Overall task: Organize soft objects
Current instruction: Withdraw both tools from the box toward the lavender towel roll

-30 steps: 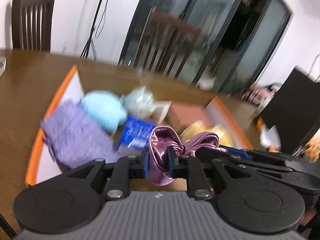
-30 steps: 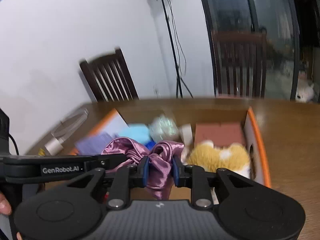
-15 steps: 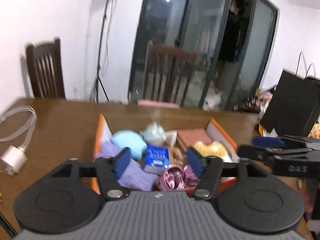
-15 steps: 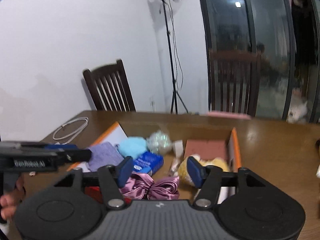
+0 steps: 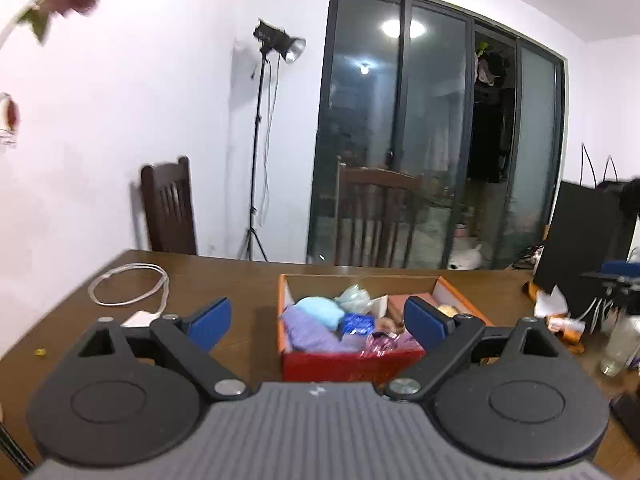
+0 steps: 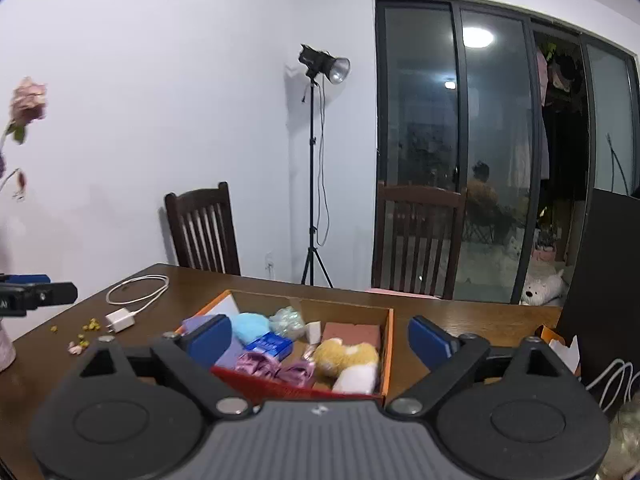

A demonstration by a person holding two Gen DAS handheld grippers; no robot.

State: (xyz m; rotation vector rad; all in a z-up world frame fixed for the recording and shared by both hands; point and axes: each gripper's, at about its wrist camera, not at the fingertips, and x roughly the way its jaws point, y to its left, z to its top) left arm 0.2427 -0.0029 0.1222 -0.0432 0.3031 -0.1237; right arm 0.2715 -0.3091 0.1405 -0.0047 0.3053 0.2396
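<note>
Your left tongs (image 5: pixel 318 320) and right tongs (image 6: pixel 320 338) had just spread wide, empty; the satin scrunchie (image 6: pixel 276 366) lay ahead in the box (image 6: pixel 296 390), roughly equally near both.

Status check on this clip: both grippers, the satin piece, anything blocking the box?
Left gripper and right gripper open, jaws just opened, nothing between. Purple satin scrunchie lying in the orange box beside the plush toy. Nothing in the way.

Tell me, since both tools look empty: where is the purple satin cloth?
In the orange box, front edge, between the purple knit and the yellow plush: purple satin cloth.
</note>
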